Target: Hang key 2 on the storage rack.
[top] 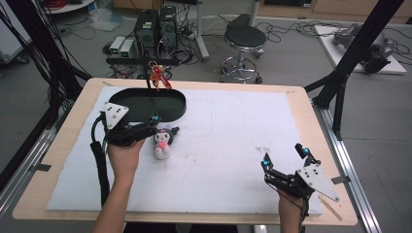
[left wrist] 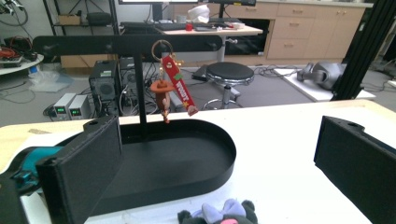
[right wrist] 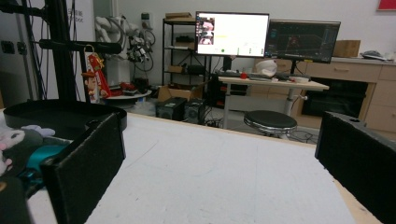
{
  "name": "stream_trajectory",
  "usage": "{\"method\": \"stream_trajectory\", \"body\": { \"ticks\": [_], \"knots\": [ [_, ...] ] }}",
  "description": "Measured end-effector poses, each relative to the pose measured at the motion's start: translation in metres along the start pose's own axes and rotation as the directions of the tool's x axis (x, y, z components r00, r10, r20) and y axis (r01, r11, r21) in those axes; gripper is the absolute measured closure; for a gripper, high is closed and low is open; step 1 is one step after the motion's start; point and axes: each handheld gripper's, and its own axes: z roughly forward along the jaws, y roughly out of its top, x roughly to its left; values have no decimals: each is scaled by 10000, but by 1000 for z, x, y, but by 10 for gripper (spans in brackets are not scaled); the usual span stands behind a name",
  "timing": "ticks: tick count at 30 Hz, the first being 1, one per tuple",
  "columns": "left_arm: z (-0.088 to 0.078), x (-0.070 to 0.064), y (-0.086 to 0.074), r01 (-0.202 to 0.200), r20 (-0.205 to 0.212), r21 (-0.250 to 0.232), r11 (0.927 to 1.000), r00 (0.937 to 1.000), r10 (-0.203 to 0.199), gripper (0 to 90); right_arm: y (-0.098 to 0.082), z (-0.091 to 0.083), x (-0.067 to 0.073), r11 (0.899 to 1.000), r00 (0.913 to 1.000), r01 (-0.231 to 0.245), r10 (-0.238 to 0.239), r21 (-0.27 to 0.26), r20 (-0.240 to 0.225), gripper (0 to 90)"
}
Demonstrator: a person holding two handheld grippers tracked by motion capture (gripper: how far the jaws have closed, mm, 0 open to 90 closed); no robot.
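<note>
1. Your left gripper (top: 154,122) sits spread near the desk's (top: 63,126) left edge, with the plush toy (top: 163,141) just beside its jaws.
2. Your right gripper (top: 285,156) rests spread near the front right corner, holding nothing.
3. Bare white mat (top: 233,131) lies between the two grippers.
4. Count one plush toy, one black tray (top: 176,109) toward the back left, and one red keychain (top: 159,77) hanging above it.

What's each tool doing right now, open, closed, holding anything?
Left tool: open, holding nothing, beside the plush toy.
Right tool: open, holding nothing, over bare mat.
</note>
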Motion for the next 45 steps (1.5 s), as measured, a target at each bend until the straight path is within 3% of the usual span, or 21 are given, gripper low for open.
{"method": "stream_trajectory", "body": {
  "ticks": [9, 33, 45],
  "knots": [
    [4, -4, -13, 76, 50, 360, 9993, 10000, -78, 17, 0, 0, 0, 10000, 10000, -42, 42, -1, -11, 8],
    [9, -10, -43, 239, -46, 722, 9971, 9997, -237, 17, 1, 0, 2, 10000, 10000, -66, 66, -13, -41, 8],
    [19, -15, -61, 176, -80, 1360, 9906, 9998, -167, 17, 1, -1, 1, 10000, 10000, -83, 83, -45, -28, 8]
  ]
}}
